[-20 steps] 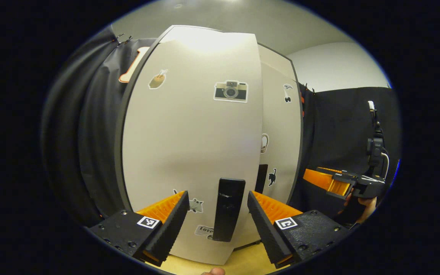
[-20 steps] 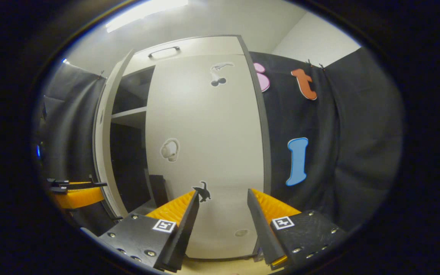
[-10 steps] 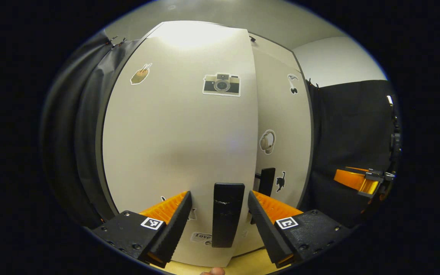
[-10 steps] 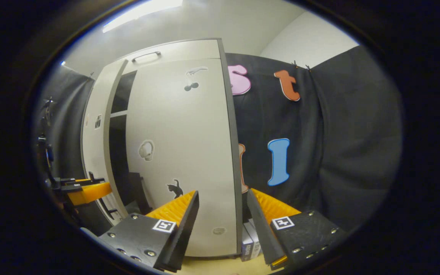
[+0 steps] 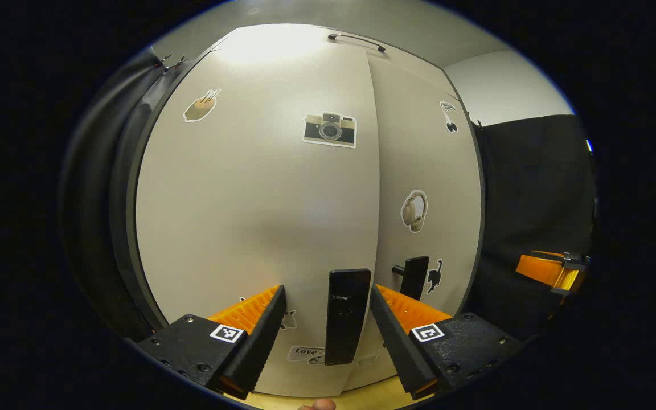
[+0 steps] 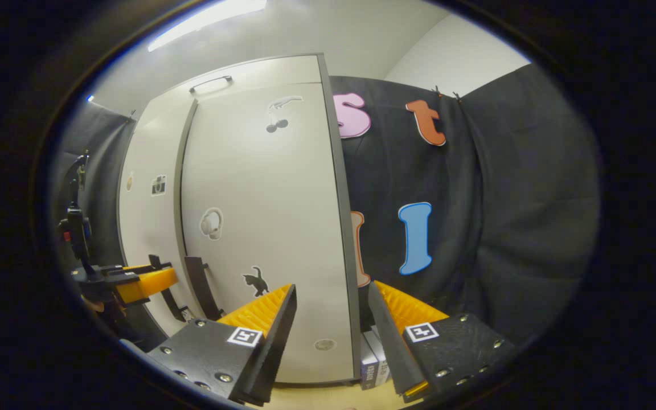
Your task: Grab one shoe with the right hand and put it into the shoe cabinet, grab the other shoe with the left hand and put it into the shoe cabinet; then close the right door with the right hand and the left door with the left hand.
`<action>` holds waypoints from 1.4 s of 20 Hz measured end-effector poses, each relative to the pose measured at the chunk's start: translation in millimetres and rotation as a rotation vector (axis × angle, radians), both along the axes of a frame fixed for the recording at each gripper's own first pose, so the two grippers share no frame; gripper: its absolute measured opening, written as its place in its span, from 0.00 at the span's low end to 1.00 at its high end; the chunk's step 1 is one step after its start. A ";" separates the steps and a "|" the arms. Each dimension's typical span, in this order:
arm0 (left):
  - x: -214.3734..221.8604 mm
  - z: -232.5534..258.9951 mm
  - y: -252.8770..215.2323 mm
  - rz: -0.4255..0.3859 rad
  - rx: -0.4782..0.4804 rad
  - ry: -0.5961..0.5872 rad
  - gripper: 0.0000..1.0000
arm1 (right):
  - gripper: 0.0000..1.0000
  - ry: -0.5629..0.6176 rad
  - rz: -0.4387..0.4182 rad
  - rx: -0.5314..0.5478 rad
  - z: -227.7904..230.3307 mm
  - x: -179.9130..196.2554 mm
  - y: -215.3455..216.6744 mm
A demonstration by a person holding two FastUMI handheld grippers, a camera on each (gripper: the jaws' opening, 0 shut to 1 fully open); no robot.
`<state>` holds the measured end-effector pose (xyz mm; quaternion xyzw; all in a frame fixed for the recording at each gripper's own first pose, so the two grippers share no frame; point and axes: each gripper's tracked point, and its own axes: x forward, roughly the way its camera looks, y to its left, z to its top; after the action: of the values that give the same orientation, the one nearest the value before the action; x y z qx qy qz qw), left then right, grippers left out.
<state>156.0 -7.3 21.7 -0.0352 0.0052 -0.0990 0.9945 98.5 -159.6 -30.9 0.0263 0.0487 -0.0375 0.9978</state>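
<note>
You are at the very end of the job, as far as these views let me judge: both cabinet doors look shut or all but shut, and no shoe is in sight, so the shoes are presumably inside the cabinet (image 6: 248,68) behind them, though you cannot check that from here. In the left gripper view your left gripper (image 5: 326,324) stands open, its two fingers on either side of the left door's handle (image 5: 346,316) without pressing on it, and the left door (image 5: 259,205) lies nearly flush with the right door (image 5: 427,171); only a thin seam shows between them. In the right gripper view your right gripper (image 6: 331,327) is open too and holds nothing, hovering near the right door's far right edge, with the right door's handle (image 6: 198,285) well to its left. What may be left is a last light push on the left door to seat it, if it is not fully home; I cannot tell whether it is. After that, draw both grippers back.
</note>
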 end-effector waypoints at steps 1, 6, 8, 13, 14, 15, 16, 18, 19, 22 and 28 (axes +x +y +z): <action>1.3 -0.3 -0.1 0.000 0.002 0.000 0.91 | 0.76 -0.002 0.007 0.002 0.5 2.0 3.6; 1.1 4.7 7.9 0.036 0.014 -0.003 0.92 | 0.76 -0.003 0.045 -0.003 3.6 -1.0 25.1; -7.6 13.5 11.7 0.051 0.024 -0.010 0.93 | 0.76 -0.006 0.060 -0.009 9.8 -7.5 34.1; -56.4 38.8 9.6 0.044 0.015 -0.025 0.95 | 0.76 -0.042 0.099 -0.001 37.6 -33.1 59.9; -68.9 45.0 9.0 0.043 0.011 -0.029 0.94 | 0.76 -0.052 0.106 -0.001 44.5 -38.9 65.1; -80.7 51.1 9.0 0.046 0.006 -0.034 0.95 | 0.76 -0.063 0.114 -0.001 50.7 -45.2 70.6; -92.2 55.7 9.4 0.050 0.007 -0.034 0.95 | 0.76 -0.072 0.121 -0.001 56.5 -51.8 75.9; -113.2 62.9 8.5 0.049 0.020 -0.037 0.94 | 0.76 -0.083 0.128 0.003 64.6 -62.9 84.3; -121.2 66.2 8.3 0.046 0.030 -0.046 0.94 | 0.76 -0.083 0.131 0.008 67.0 -67.7 88.3; -139.7 69.4 4.5 0.026 0.041 -0.067 0.94 | 0.76 -0.073 0.131 0.026 68.3 -81.6 97.7; -156.0 64.0 7.2 0.012 0.027 -0.052 0.95 | 0.76 -0.046 0.122 -0.006 53.0 -100.4 109.1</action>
<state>0.1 -0.1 85.7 -0.0192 -0.0194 -0.0937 0.9952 -1.9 -50.5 22.2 0.0209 0.0271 0.0239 0.9991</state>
